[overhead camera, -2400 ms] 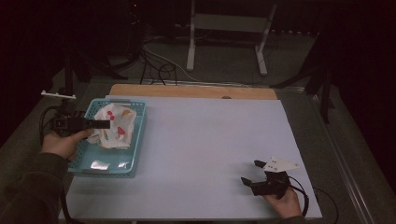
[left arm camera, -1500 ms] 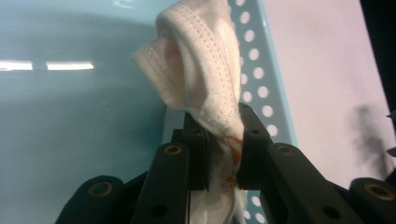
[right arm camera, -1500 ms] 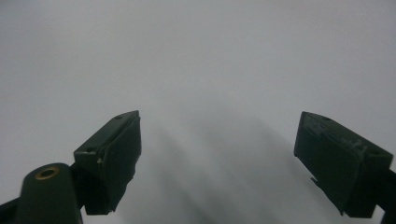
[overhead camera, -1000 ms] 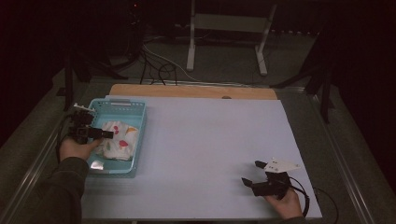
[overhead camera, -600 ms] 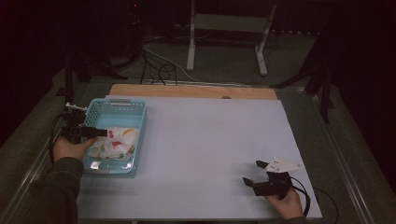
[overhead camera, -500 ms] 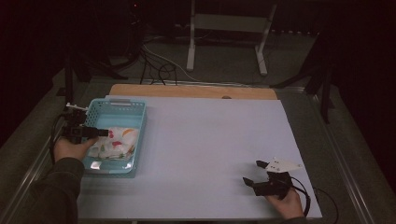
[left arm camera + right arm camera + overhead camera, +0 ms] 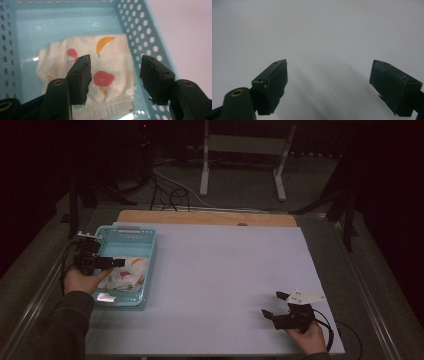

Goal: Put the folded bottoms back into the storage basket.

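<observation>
A white cloth (image 7: 127, 272) printed with red and orange fruit lies crumpled in the near half of a light blue perforated basket (image 7: 125, 229) at the table's left. My left gripper (image 7: 120, 263) reaches in over the basket's left wall, just above the cloth. In the left gripper view the cloth (image 7: 107, 50) lies beyond and under the left gripper (image 7: 115, 72). Its jaws have just been opening and nothing is between them. My right gripper (image 7: 271, 304) rests open near the table's front right; the right gripper (image 7: 328, 80) faces bare white sheet.
A white sheet (image 7: 225, 270) covers the table, with a wooden strip (image 7: 205, 217) along the far edge. The basket's wall (image 7: 140, 27) rises on the right of the left gripper. A metal stand (image 7: 245, 150) and cables lie on the floor beyond.
The left hand has drawn back toward the basket's near left, and the cloth now lies lower in the basket's near half. The right hand has not moved.
</observation>
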A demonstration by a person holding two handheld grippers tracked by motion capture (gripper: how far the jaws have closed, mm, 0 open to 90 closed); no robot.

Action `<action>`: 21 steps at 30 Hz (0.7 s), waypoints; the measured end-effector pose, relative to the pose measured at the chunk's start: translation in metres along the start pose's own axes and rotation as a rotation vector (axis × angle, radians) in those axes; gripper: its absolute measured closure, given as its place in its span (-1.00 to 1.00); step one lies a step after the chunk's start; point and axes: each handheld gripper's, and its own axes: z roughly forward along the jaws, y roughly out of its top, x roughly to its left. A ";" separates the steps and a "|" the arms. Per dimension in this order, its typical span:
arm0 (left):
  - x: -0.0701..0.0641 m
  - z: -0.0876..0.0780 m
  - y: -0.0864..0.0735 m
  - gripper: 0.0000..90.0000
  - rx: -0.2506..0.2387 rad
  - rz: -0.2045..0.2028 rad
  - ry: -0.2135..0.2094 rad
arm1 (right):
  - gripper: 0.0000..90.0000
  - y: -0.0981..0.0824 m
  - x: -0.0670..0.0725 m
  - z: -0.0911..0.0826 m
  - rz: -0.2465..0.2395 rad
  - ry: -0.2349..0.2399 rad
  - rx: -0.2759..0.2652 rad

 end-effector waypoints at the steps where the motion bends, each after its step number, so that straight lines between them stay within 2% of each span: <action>1: 0.000 0.000 0.000 -0.04 0.000 0.000 0.000 | -0.67 0.000 0.000 0.000 0.000 0.000 0.000; 13: -0.019 -0.007 0.001 -0.15 -0.046 0.045 -0.081 | -0.67 0.000 -0.001 -0.001 -0.002 -0.007 0.001; 21: -0.038 -0.004 0.001 -0.28 -0.067 0.094 -0.144 | -0.67 0.000 -0.002 -0.001 0.004 0.000 0.009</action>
